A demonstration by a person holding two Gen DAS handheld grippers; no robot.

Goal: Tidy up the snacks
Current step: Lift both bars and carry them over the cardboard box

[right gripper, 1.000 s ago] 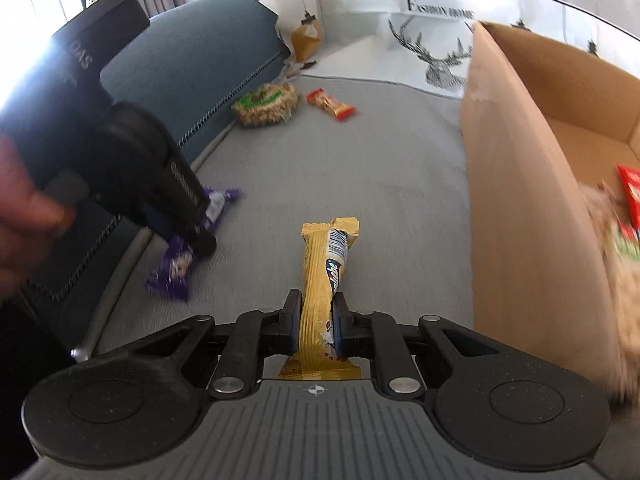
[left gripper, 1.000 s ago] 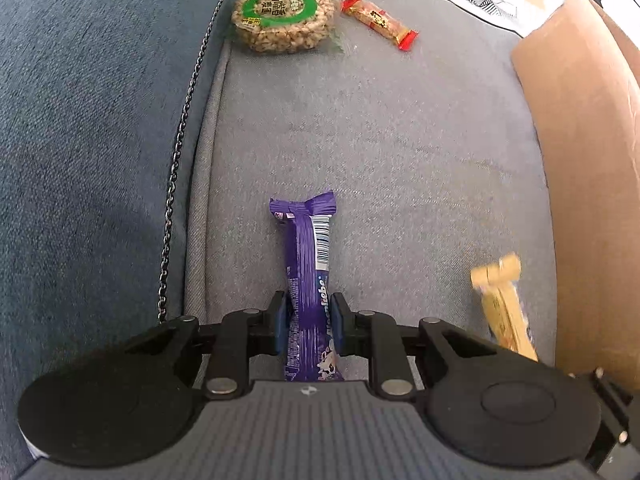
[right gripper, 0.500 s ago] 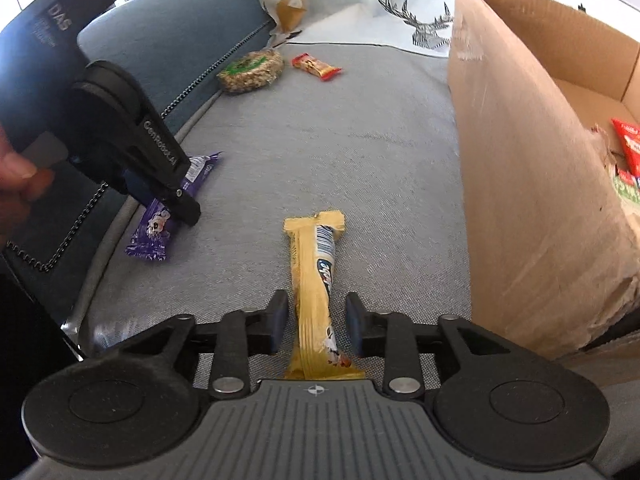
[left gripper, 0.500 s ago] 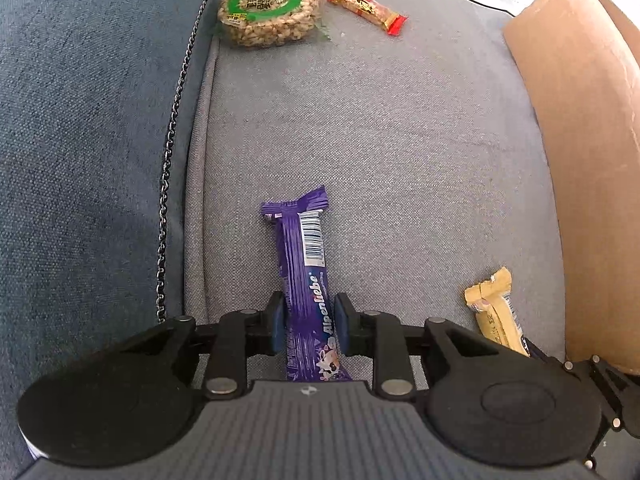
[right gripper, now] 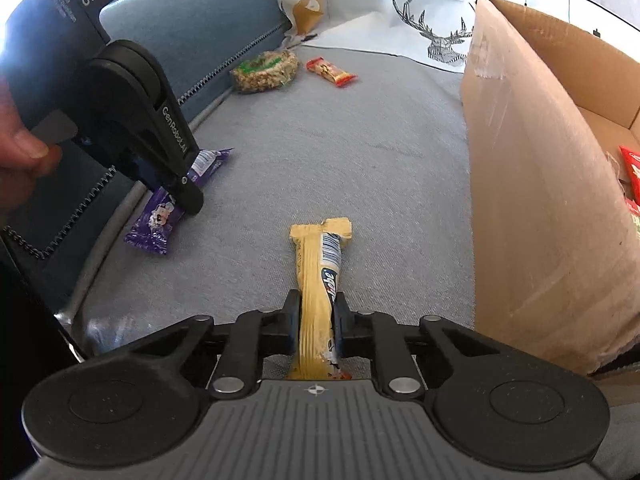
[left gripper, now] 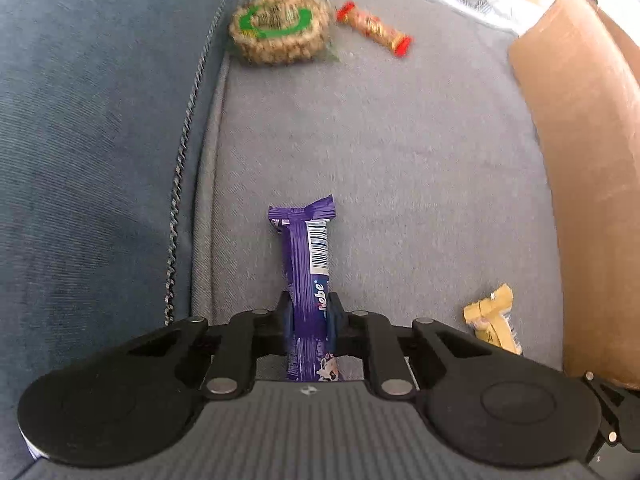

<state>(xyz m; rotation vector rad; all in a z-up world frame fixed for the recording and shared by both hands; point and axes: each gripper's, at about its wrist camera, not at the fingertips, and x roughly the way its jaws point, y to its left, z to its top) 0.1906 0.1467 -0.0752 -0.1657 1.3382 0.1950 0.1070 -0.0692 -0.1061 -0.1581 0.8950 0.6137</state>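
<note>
While clamped on the purple bar (left gripper: 308, 280), left tongs (left gripper: 308, 312) point steeply down at the grey sofa seat (left gripper: 400, 152), pads pressed narrow against both sides of the wrapper near its lower half. Beyond those tongs, barcode end of the purple bar stretched forward along the cushion. Farther ahead and slightly left, round rice cake (left gripper: 280, 28) in clear wrap with a green ring label, right at the edge of the blue backrest (left gripper: 88, 120). Just right of that, small red-ended candy (left gripper: 374, 28) lying flat. To the right of the left tongs, tip of the yellow bar (left gripper: 494, 318) showing, and past it the wall of the cardboard box (left gripper: 580, 160).

Right tongs (right gripper: 316, 316) likewise squeezed narrow on the yellow bar, gripping it low on the wrapper, with the flat sealed end reaching forward over the seat. Left of the right tongs, the other device seen from the side, its black finger (right gripper: 188, 196) down on the purple bar, and a hand (right gripper: 24, 160) at the frame edge holding the handle. Immediately right of the right tongs, cardboard box standing open, red packets (right gripper: 632, 168) visible inside near its far side. Well ahead, white cushion (right gripper: 400, 20) printed with a deer head.
</note>
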